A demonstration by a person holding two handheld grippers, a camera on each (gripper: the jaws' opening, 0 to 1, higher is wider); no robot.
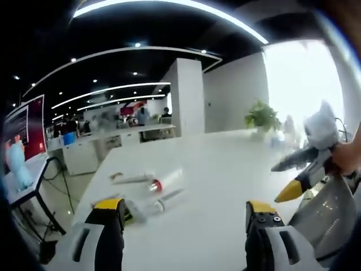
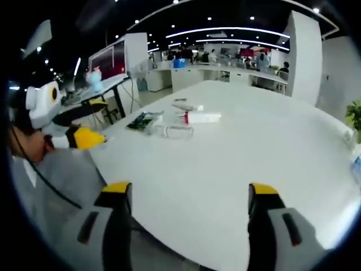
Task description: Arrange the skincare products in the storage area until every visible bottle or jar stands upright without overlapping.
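Standing wide apart and holding nothing, the jaws of the left gripper (image 1: 184, 213) hover over the white table (image 1: 225, 180). Just beyond its left jaw lie the skincare products: a white tube with a red cap (image 1: 167, 181), a clear tube (image 1: 168, 199) and a thin tube (image 1: 131, 178), all on their sides. The right gripper (image 2: 189, 196) is also open and empty above the table. Farther ahead in the right gripper view lie the same products, with a green packet (image 2: 139, 121) beside them. A potted plant (image 1: 261, 117) stands at the far edge.
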